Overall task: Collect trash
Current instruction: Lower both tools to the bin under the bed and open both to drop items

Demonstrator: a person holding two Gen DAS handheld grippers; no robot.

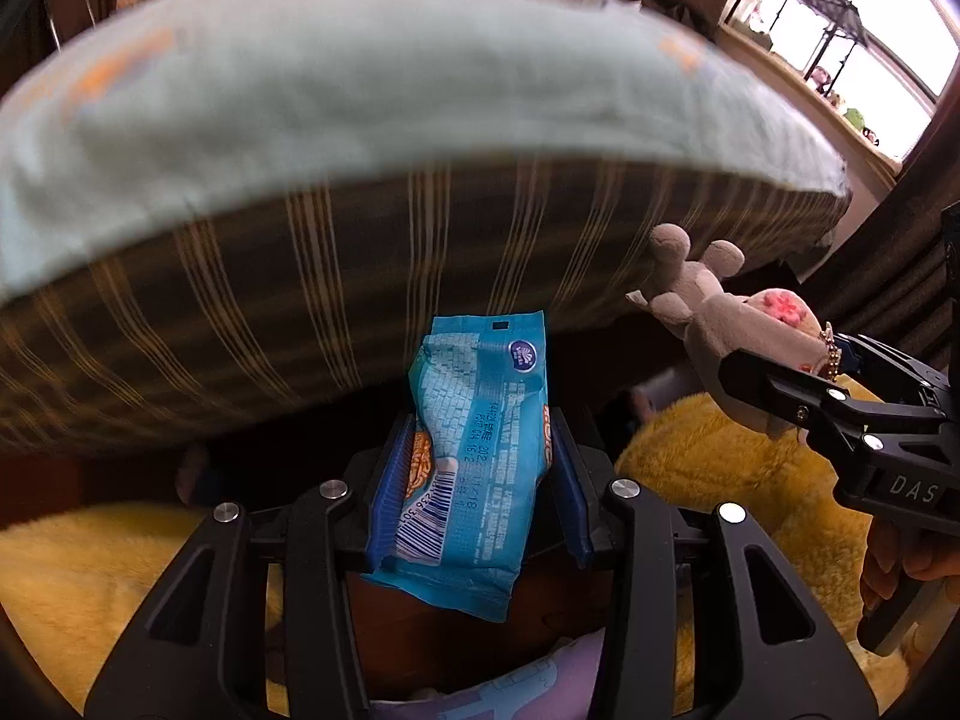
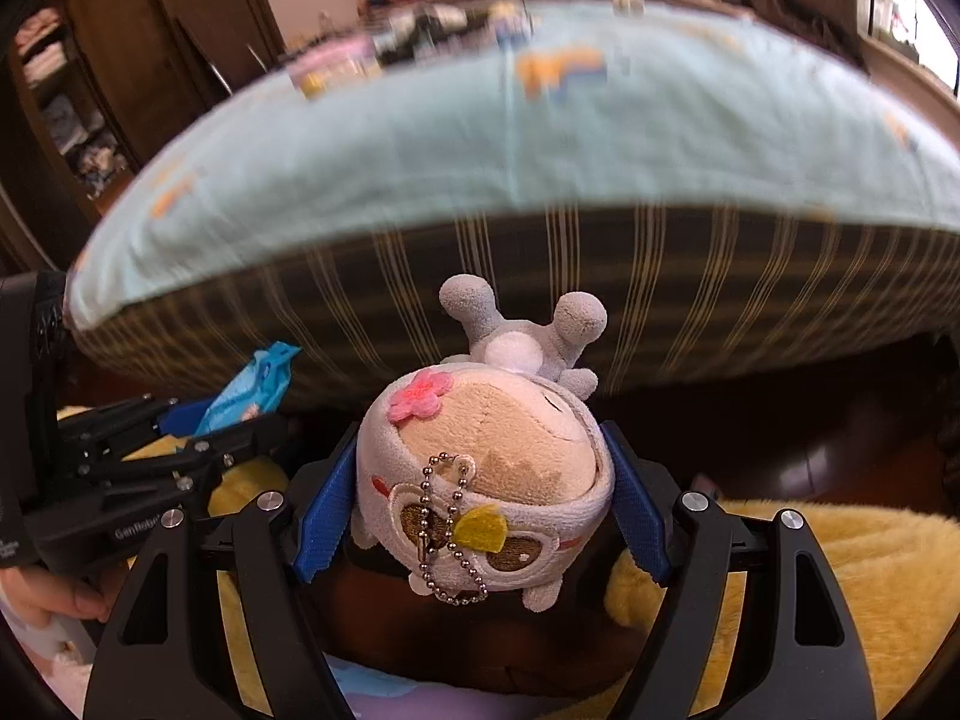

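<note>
The snack wrapper [image 1: 474, 450] is thin glossy plastic film, crinkled, printed in blue and white. The pads [image 1: 390, 492] pressing on it are ribbed blue rubbery plastic; the left gripper [image 1: 477, 486] frame is matt black plastic with bright, polished metal screw heads. The plush toy [image 2: 486, 480] is soft, short-pile fabric, grey and beige, with felt patches: a pink flower and a yellow piece. Its ball chain [image 2: 447, 534] is shiny metal. The bed sheet [image 2: 540, 138] looks like matt woven cotton, pale blue; the mattress side [image 2: 660, 288] is striped woven cloth. The yellow rug [image 2: 840, 588] is long, fluffy pile.
</note>
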